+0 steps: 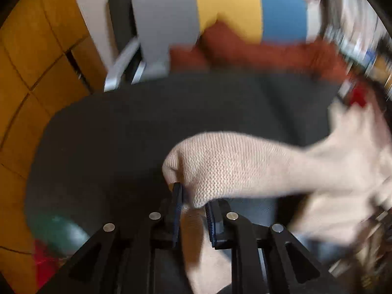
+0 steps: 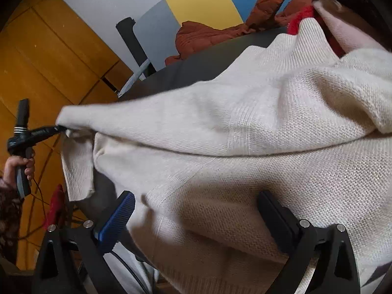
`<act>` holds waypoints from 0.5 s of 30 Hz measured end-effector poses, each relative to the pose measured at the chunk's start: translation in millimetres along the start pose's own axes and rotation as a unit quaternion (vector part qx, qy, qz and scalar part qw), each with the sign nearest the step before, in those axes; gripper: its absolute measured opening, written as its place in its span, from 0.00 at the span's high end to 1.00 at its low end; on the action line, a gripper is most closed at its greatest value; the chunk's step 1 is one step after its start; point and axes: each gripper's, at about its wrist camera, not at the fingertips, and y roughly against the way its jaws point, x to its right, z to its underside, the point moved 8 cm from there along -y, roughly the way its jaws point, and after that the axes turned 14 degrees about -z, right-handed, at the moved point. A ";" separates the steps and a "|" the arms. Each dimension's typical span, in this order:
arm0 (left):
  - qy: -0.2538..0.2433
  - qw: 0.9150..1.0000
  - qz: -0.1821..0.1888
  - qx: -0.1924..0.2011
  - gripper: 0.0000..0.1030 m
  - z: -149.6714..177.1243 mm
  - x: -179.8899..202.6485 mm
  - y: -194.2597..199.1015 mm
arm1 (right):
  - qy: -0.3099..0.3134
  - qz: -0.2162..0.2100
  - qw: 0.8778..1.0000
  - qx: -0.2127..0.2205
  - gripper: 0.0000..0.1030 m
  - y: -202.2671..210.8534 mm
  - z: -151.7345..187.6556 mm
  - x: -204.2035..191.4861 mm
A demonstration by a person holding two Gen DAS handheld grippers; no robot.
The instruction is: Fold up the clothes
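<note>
The left tool (image 1: 193,210) is clamped on a fold of the cream sweater (image 1: 235,164), lifting it above the dark table (image 1: 147,117). To its right, the right tool (image 2: 196,218) is spread wide, with the sweater draped between its fingers (image 2: 122,210) but not gripped.

I see a dark table (image 2: 196,56) with a rust jacket (image 2: 210,34) heaped at its far edge, a wall panel (image 2: 203,2) in grey, yellow and blue behind it, and orange wood cabinets (image 2: 49,49) at left.
</note>
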 end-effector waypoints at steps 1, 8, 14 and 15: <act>-0.015 0.999 -0.010 -0.028 0.83 13.2 5.5 -14.2 | 0.005 0.005 1.000 -0.006 0.02 -1.6 0.7 -2.4; 0.057 0.998 0.020 -0.003 0.83 45.7 2.4 -8.9 | 0.002 -0.043 0.999 0.016 0.09 31.1 -40.9 -20.6; 0.080 0.989 0.070 0.100 0.82 2.8 33.4 33.7 | 0.003 0.129 0.991 0.035 0.08 41.3 -123.2 39.4; 0.058 0.990 0.075 0.109 0.80 -4.8 50.2 34.1 | 0.001 0.146 0.989 0.030 0.08 35.7 -130.3 49.4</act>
